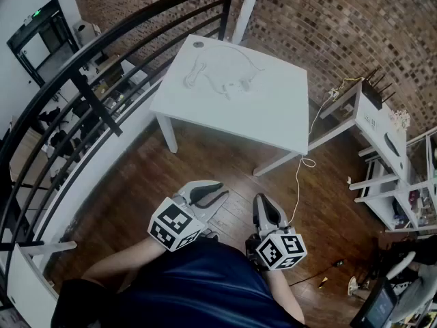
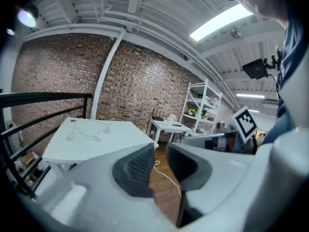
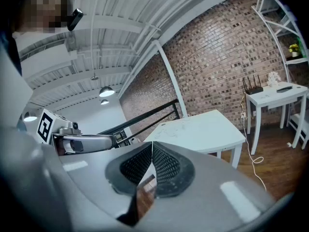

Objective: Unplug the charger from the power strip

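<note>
**Item: approach stage, nothing yet handled**

- Counter: white, standing against the brick wall, well apart from the person.
- Cluster of white cords: lies on the far half of the counter, with small white pieces in it. The charger and power strip are judged to be in this cluster, but it is too small to tell one from the other or to see whether the plug is still seated.
- Left hand-held gripper: low over the wooden floor and close to the body. Its jaws are a little apart with only floor showing between them, so it carries nothing.
- Right hand-held gripper: just beside the left one. Its pads are pressed together on nothing.
- Side table: to the right of the counter. A thin white cable trails from that side down to the floor.
- Black railing: to the left of the counter.

Step in hand, as judged: reaching the counter, with unplugging not begun

Next move calls for: closing in on the cluster, spreading the right jaws, steadying the strip with one hand-held gripper and pinching the charger body with the other
</note>
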Available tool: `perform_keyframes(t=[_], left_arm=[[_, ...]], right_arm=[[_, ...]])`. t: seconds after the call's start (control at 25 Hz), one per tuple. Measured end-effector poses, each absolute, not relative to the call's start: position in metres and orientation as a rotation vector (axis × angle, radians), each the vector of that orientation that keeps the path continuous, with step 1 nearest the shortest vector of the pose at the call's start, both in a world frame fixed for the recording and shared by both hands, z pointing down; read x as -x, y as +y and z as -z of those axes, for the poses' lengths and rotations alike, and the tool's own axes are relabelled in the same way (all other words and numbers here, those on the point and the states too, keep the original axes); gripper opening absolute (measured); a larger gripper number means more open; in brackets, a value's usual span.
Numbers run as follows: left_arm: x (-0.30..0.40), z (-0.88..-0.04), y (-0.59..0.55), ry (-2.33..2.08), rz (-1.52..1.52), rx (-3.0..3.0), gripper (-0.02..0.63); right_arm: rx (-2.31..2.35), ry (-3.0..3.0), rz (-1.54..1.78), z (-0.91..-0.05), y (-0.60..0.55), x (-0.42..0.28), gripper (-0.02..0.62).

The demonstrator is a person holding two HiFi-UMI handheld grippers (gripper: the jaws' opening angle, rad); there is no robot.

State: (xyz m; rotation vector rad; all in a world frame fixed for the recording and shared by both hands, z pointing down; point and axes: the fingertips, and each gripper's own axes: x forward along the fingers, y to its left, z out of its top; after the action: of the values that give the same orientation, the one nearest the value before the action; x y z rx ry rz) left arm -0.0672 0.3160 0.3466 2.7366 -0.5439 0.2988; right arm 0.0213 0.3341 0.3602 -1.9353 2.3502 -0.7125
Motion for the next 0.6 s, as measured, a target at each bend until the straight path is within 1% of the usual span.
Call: perform_keyframes(t=[0.28, 0.6], left_arm=[[0.04, -0.341, 0.331, -0.633, -0.249, -2.725, 0.103], [0.02, -0.352, 0.353, -0.681, -0.272, -2.689, 0.103]], right_arm=[[1.939, 2.343, 0.689, -0.354, 0.359, -0.059, 0.012], [1.895, 2.359, 0.742, -0.366, 0.375, -0.085, 0.012]])
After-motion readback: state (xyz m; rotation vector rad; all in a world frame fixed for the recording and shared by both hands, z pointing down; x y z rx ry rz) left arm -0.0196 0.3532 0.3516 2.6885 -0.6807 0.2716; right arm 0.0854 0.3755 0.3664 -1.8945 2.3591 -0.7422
